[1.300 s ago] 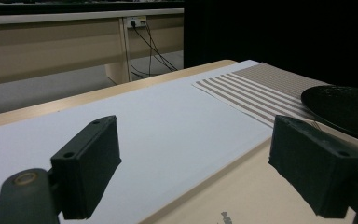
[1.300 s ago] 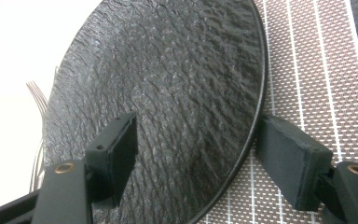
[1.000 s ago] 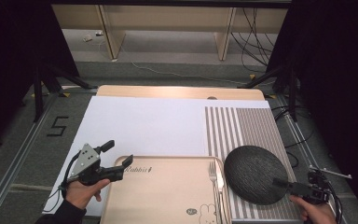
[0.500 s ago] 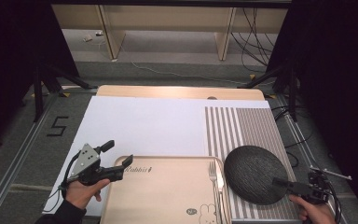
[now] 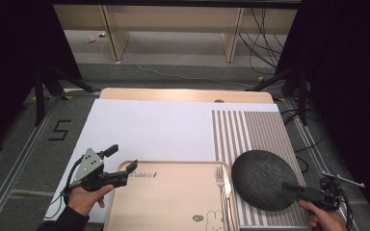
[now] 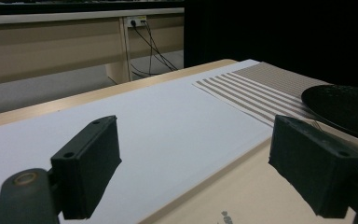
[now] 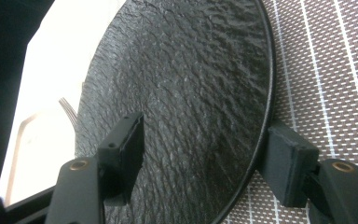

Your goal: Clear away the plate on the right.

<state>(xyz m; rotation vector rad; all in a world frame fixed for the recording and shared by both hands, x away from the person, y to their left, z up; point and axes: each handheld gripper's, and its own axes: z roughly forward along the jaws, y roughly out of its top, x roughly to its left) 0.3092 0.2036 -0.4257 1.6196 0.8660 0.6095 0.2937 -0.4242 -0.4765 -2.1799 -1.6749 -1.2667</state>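
A black textured plate [image 5: 263, 179] lies across the right edge of a beige tray [image 5: 173, 197] and a striped placemat [image 5: 250, 130]. My right gripper [image 5: 289, 186] is at the plate's near right rim. In the right gripper view it [image 7: 205, 158] is open, one jaw over the plate [image 7: 191, 70], the other past the rim over the placemat [image 7: 326, 70]. A fork [image 5: 220, 185] lies along the tray's right side, next to the plate. My left gripper [image 5: 123, 161] is open at the tray's far left corner, and the tray's edge [image 6: 242, 186] runs between its jaws [image 6: 196, 154].
A white sheet [image 5: 149, 130] covers the table's middle and left, with the wooden tabletop [image 5: 183, 94] showing beyond it. Cables [image 5: 265, 29] and shelf legs stand on the floor behind. Black curtains hang on both sides.
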